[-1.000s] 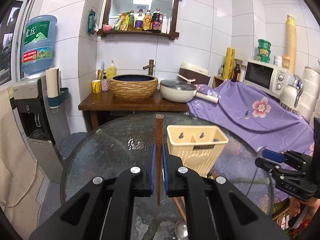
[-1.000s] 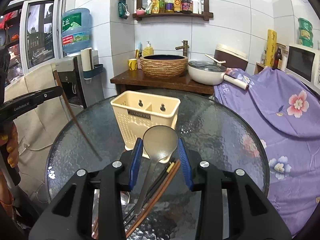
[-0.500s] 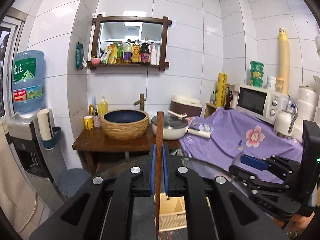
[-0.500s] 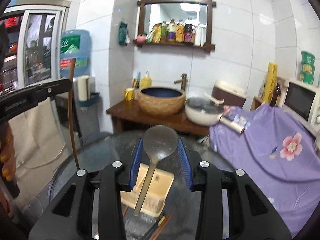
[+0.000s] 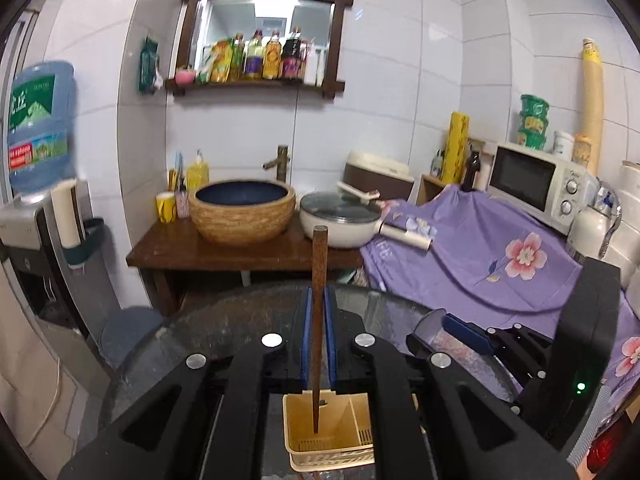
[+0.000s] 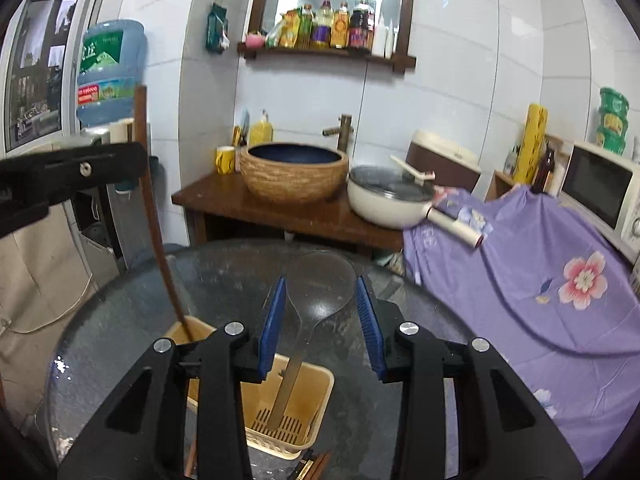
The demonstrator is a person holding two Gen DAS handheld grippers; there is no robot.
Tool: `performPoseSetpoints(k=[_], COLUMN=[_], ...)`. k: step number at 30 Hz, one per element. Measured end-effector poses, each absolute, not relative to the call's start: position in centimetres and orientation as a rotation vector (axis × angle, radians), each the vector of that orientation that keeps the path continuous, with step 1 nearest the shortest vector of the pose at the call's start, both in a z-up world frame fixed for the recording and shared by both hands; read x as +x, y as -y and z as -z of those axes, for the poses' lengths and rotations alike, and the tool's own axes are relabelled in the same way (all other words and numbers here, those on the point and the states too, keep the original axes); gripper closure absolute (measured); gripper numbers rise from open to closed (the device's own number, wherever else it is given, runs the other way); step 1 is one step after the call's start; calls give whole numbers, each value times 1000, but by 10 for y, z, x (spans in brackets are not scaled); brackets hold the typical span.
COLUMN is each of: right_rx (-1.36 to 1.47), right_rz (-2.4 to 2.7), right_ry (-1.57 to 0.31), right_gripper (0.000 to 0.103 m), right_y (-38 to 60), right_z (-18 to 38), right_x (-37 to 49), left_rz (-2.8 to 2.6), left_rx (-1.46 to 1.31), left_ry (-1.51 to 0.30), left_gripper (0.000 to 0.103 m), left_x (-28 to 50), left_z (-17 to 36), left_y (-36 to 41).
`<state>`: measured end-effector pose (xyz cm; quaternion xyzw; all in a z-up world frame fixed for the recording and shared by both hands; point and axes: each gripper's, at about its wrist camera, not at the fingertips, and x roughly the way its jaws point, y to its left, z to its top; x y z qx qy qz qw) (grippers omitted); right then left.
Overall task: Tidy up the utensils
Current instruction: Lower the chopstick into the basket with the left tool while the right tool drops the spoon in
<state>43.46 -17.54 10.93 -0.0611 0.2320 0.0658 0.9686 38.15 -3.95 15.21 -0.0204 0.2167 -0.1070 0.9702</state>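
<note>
The glass table [image 6: 420,352] bears a cream caddy [image 5: 332,446], placed low so both tools can drop utensils in. The right gripper [image 6: 320,312] clasps a steel spoon [image 6: 320,292], bowl up, handle over one compartment. The left gripper [image 5: 318,340] clamps a brown chopstick [image 5: 319,280] upright, its tip seemingly inside another.

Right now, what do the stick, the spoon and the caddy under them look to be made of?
Stick: dark brown, grainy and matt, likely wood. Spoon: grey with a bright glint on the bowl, likely stainless steel. Caddy: cream, smooth, with moulded slots in the floor, likely plastic.
</note>
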Motion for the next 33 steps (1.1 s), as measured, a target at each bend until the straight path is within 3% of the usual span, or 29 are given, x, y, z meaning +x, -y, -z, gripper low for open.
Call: performPoseSetpoints(k=[18,20,22,24,26,28,33], right_rx=[-137,-131,-126,-124,-125,-117,-39], right_rz=[-172,-168,-165,-165,-162,-154,-133], right_ry=[-541,-533,-521,-504,-488,-479,-559], right_gripper=[64,51,45,45,45,43,41], right_y=[176,177,179,182,184,189,206], right_z=[-36,-34,-35,-37,-40,-41,-29], right_x=[435,432,428,421,413,401,370], left_rz=[232,229,218,212,207,206,203], left_rx=[-75,-75,-82,-100,-101,-96,-30], left_ry=[-549,-538,-518,-510,-525,-553,-606], left_gripper=[98,85,54,43,40,27,25], left_x=[390,383,374,365,356,345,316], left_z=[-80,-79,-76,-72,-66,-56,-31], left_y=[26,24,21,15,9,5,4])
